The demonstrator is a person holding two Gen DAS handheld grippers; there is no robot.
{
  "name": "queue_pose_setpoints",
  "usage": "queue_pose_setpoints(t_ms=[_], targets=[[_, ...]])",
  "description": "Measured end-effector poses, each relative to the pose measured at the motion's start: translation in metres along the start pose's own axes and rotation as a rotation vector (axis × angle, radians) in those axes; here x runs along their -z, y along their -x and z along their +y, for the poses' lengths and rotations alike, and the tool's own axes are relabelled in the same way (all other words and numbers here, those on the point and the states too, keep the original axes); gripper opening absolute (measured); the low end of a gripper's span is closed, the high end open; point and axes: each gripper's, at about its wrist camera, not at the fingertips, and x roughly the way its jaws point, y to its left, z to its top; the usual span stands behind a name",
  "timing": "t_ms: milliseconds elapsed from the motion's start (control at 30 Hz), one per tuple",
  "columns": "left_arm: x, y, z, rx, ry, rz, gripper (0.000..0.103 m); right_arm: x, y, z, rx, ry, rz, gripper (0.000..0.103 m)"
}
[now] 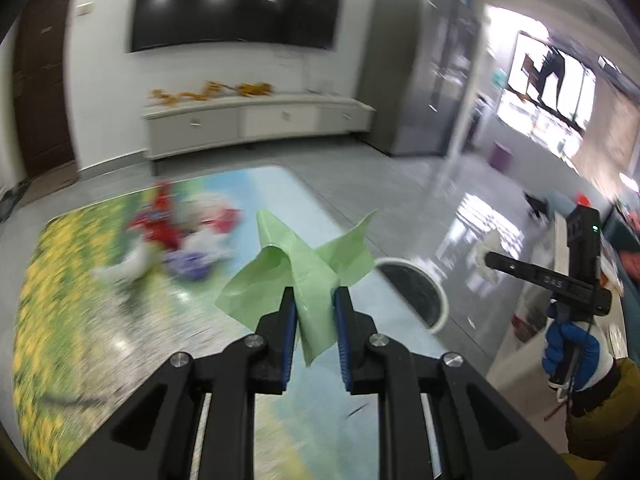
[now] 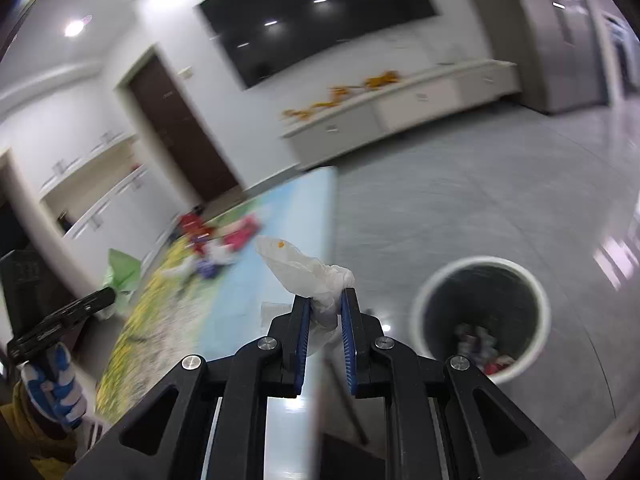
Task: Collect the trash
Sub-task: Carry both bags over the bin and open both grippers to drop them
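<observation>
My left gripper (image 1: pixel 314 294) is shut on a crumpled light green sheet (image 1: pixel 296 268), held above the table with the flower-field print (image 1: pixel 100 320). A crumpled white tissue with an orange speck (image 2: pixel 310 274) is pinched in my right gripper (image 2: pixel 325 294), which hangs by the table's right edge. Down on the floor to the right stands a white-rimmed round bin (image 2: pixel 484 312) with wrappers inside; its rim (image 1: pixel 416 292) also shows past the table edge in the left wrist view. A blurred heap of red, white and purple trash (image 1: pixel 184 236) lies on the table.
A gloved hand holds the right gripper (image 1: pixel 576 344) at the right of the left wrist view. The other gloved hand (image 2: pixel 52 384) is at the lower left of the right wrist view. A low white cabinet (image 1: pixel 256 120) under a wall screen stands across the grey floor.
</observation>
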Motion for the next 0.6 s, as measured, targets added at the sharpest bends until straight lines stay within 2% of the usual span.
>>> queue_pose_setpoints(t_ms=[133, 267, 367, 600], targets=[[-0.024, -0.056, -0.047, 0.044, -0.108, 0.072, 0.017, 0.002, -0.01, -0.046, 0.071, -0.108, 0.0, 0.017], [-0.046, -0.118, -0.089, 0.078, -0.172, 0.143, 0.017, 0.0, -0.027, -0.075, 0.104, -0.155, 0.017, 0.018], [-0.057, -0.168, -0.112, 0.1, -0.193, 0.205, 0.019, -0.005, -0.039, -0.097, 0.13, -0.182, 0.028, 0.019], [-0.074, -0.256, -0.144, 0.145, -0.195, 0.28, 0.02, -0.018, -0.079, -0.139, 0.177, -0.219, 0.07, 0.019]])
